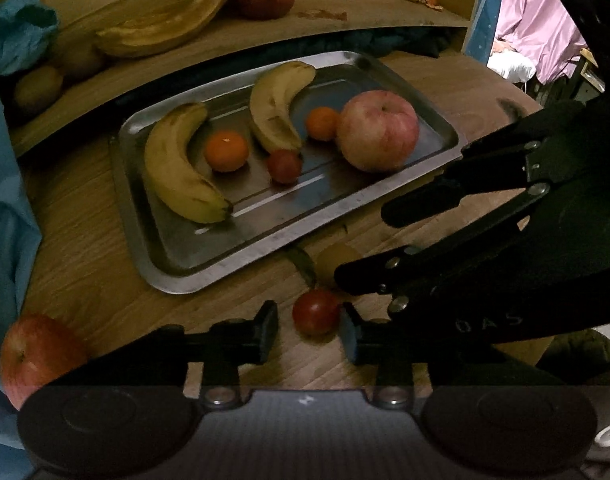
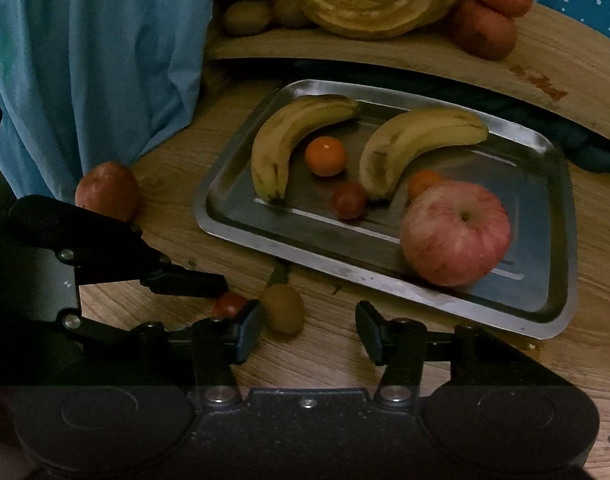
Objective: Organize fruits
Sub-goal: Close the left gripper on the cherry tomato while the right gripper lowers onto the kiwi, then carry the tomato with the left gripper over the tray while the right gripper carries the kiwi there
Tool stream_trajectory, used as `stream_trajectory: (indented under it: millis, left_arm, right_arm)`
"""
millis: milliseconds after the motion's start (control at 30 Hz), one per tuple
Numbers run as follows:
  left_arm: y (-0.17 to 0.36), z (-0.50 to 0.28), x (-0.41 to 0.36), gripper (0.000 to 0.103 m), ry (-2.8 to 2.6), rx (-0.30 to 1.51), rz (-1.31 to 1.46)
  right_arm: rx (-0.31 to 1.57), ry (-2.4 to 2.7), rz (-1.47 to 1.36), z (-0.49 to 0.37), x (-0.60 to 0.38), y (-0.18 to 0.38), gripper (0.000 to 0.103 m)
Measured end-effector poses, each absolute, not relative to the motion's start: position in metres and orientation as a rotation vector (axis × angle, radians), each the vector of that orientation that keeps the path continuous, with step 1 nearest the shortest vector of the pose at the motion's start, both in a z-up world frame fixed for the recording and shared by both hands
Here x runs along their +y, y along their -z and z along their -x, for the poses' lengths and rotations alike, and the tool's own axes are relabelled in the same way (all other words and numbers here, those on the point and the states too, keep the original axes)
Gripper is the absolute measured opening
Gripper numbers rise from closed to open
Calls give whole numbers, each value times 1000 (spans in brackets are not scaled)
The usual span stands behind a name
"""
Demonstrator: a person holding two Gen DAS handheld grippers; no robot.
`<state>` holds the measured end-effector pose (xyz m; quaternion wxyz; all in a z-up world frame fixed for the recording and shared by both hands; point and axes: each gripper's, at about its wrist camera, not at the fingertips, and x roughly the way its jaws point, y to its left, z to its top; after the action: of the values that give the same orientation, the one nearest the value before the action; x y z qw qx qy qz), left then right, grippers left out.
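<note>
The step in hand looks like collecting the small red fruit (image 1: 316, 312) from the worktop (image 1: 85, 240), just short of the tray (image 1: 209, 276); the left gripper (image 1: 308, 330) brackets it, fingers open; next they must close. The right gripper (image 2: 309, 330) hangs open beside the kiwi (image 2: 283, 308).

"DAS" on right claw (image 1: 363, 248)

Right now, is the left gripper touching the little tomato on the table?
Apart. The left wrist view shows the tomato between the left gripper's open fingers, with bare table visible on both sides of it.
</note>
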<state>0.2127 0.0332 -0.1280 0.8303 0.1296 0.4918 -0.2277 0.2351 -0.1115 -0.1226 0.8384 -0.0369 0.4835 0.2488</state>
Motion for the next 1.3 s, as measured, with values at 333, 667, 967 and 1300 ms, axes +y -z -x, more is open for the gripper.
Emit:
stream_trajectory:
  millis: [333,667,967,1300]
  left_arm:
    - [127,-217,45,25,482,1040,-275]
    - [126,-222,59,25,455,1040,-276]
    - [125,-225,70,25,434,1052,-263]
    - [124,-228,74,25,397,1060,-246]
  right_arm:
    - [1026,-520,60,-242,-102,124,51]
    - [1038,-504,49,-246,-97,127,51]
    - [1057,-483,44,-237,-98,130,51]
    - [1044,-504,115,-238,-88,131,35]
